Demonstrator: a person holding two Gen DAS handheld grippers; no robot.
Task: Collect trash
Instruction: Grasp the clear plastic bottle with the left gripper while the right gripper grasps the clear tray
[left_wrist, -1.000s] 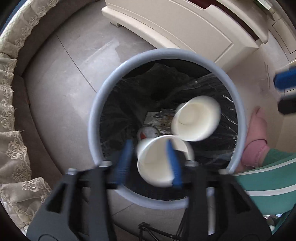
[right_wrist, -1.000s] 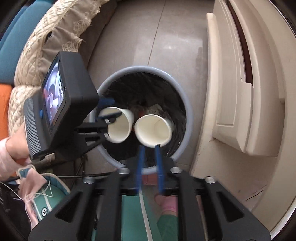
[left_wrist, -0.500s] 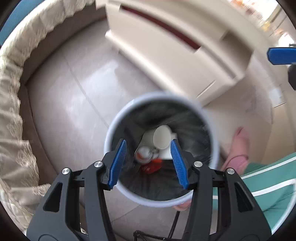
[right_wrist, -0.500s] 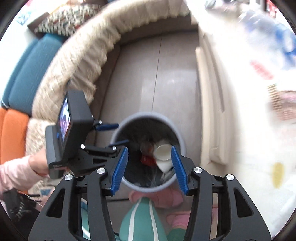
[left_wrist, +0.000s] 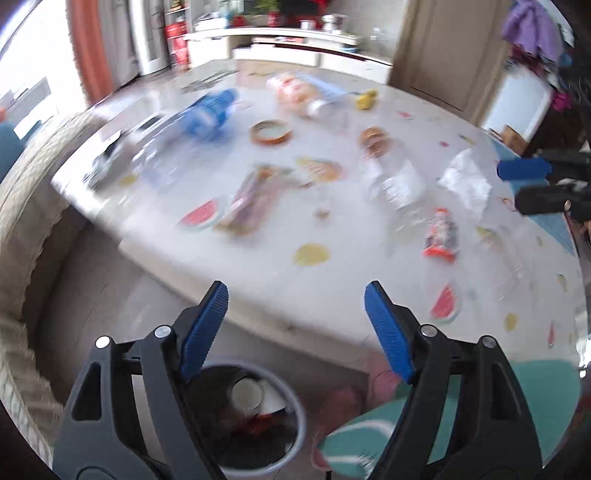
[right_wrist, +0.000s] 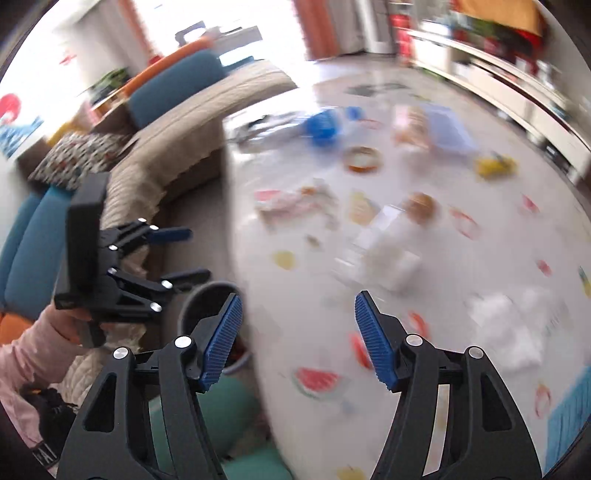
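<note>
My left gripper (left_wrist: 295, 295) is open and empty, raised above the table edge. The grey trash bin (left_wrist: 291, 443) sits on the floor below it, with white paper cups (left_wrist: 245, 393) inside. My right gripper (right_wrist: 298, 306) is open and empty over the table. The white table (left_wrist: 332, 236) carries trash: a blue bottle (left_wrist: 207, 114), a clear jar with a brown lid (left_wrist: 391, 173), a red wrapper (left_wrist: 441, 234), crumpled white paper (left_wrist: 465, 179), a flat snack wrapper (left_wrist: 251, 201) and a tape ring (left_wrist: 269, 133). The view is blurred.
A beige sofa (right_wrist: 162, 147) with blue cushions (right_wrist: 33, 254) curves along the left. The bin also shows in the right wrist view (right_wrist: 195, 299), beside the table edge. The person's teal-clad legs (left_wrist: 354, 439) are next to the bin. A white cabinet (left_wrist: 295, 44) stands behind the table.
Both grippers dropped their paper cups into the bin, opened wide and rose from over the bin up to table level. The views now face the littered table.
</note>
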